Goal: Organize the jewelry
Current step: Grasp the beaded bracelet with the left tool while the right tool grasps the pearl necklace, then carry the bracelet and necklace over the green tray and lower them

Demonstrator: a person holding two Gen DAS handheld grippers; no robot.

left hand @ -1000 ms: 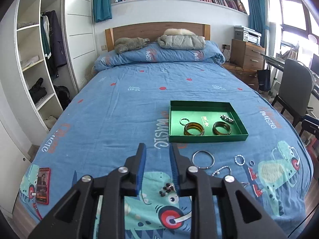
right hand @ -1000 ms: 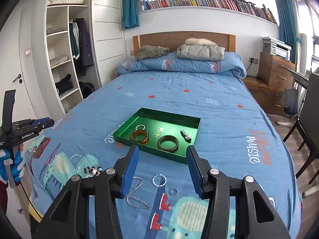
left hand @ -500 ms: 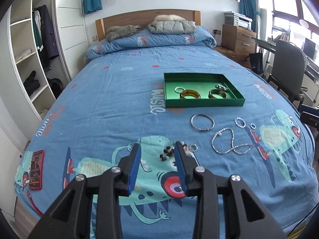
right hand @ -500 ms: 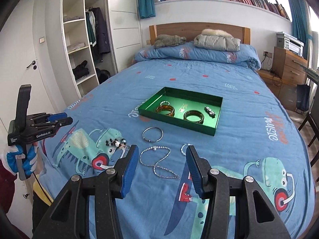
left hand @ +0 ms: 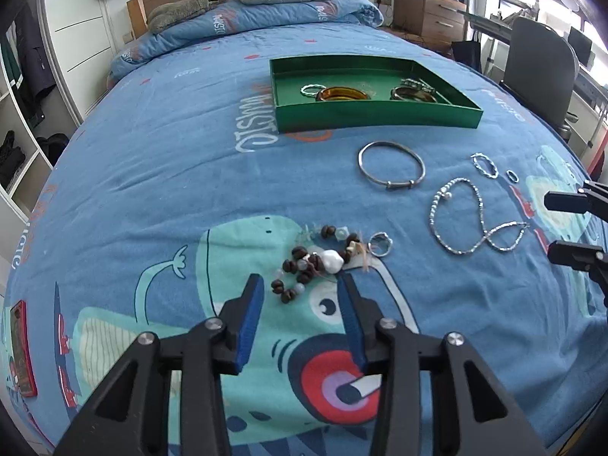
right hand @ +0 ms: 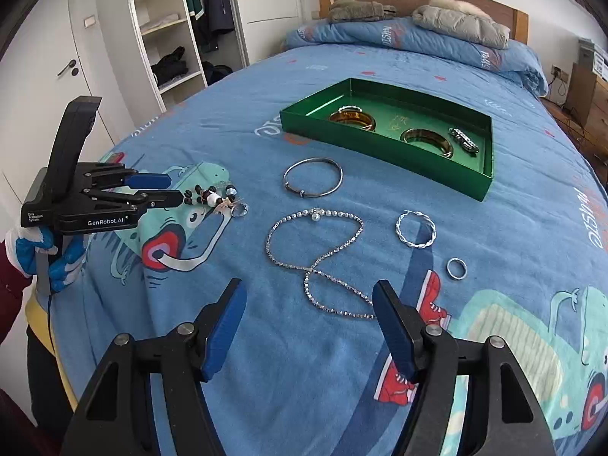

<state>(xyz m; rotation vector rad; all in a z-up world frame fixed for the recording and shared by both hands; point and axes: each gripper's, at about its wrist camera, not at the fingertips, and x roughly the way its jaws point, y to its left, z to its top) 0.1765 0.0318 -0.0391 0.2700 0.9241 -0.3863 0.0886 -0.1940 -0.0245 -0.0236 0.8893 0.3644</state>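
Note:
A green tray (left hand: 374,117) (right hand: 387,159) on the blue bedspread holds two amber bangles, a small ring and a silver clasp piece. Loose on the bed lie a brown-and-white bead bracelet (left hand: 315,262) (right hand: 211,197), a silver bangle (left hand: 391,170) (right hand: 313,181), a sparkly chain necklace (left hand: 471,220) (right hand: 317,258), a twisted hoop (right hand: 415,229) and a small ring (right hand: 456,268). My left gripper (left hand: 300,285) (right hand: 167,190) is open, its fingertips just short of the bead bracelet. My right gripper (right hand: 307,296) is open, just short of the necklace's near loop.
A folded duvet and pillows (right hand: 418,34) lie at the headboard. An open wardrobe (right hand: 171,26) stands left of the bed. A chair (left hand: 539,68) and drawers are on the right. A red card (left hand: 21,345) lies near the bed's left edge.
Both grippers have dropped lower and moved forward toward the bed. The left one has closed in on the bead bracelet, the right one on the necklace. Both stay open.

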